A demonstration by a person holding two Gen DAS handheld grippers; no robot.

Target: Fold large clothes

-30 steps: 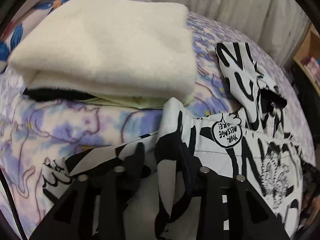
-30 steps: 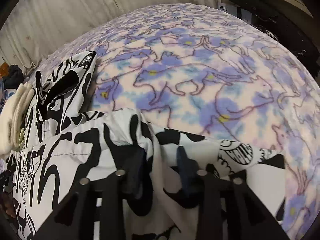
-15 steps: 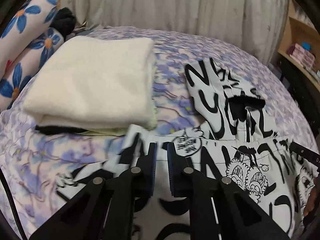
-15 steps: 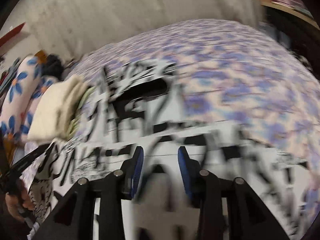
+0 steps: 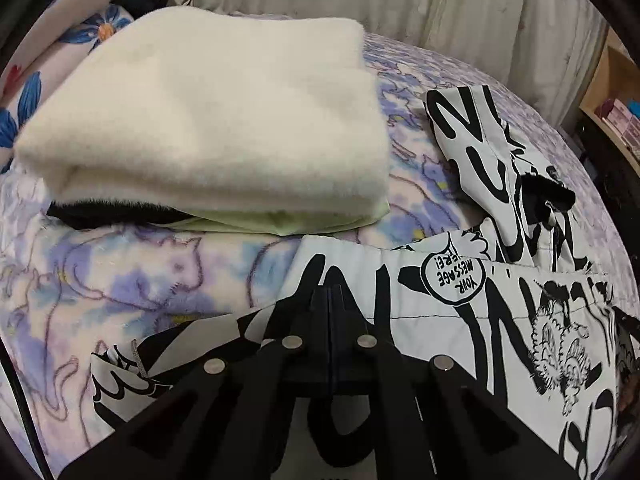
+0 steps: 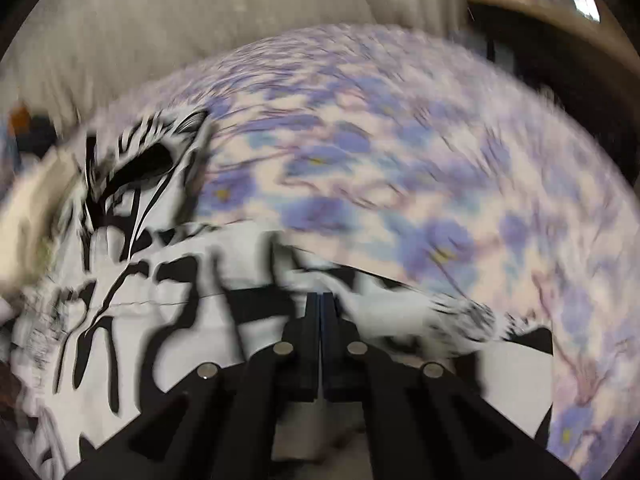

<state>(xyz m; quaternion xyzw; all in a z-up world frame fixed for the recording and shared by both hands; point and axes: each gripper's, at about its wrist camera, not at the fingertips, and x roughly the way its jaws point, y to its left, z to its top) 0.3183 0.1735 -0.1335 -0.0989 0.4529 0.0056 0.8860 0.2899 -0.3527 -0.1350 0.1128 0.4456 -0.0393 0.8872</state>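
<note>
On a bed covered by a purple and blue animal-print blanket (image 5: 132,272) lies a large black-and-white graphic-print garment (image 5: 500,320), the thing to be folded.

Left wrist view, from left to right: at 9 o'clock a floral pillow (image 5: 36,80); at 11 o'clock a folded cream blanket (image 5: 216,120) stacked on a pale green and a black item; at 6 o'clock the left gripper (image 5: 330,304), its jaws pressed together with no cloth visibly between the tips, poised over the garment's near left edge. The garment spreads from 6 toward 3 o'clock, and a folded-in part reaches up to 1 o'clock.

Right wrist view, heavily blurred: the garment fills 7 to 10 o'clock, bare blanket from 12 to 4. The right gripper (image 6: 322,308) at 6 o'clock also has its jaws pressed together, over the garment's right edge.

The garment's long axis seems to run side to side between the 2 grippers, each nearest its own end; any next fold likely starts from those edges.
</note>
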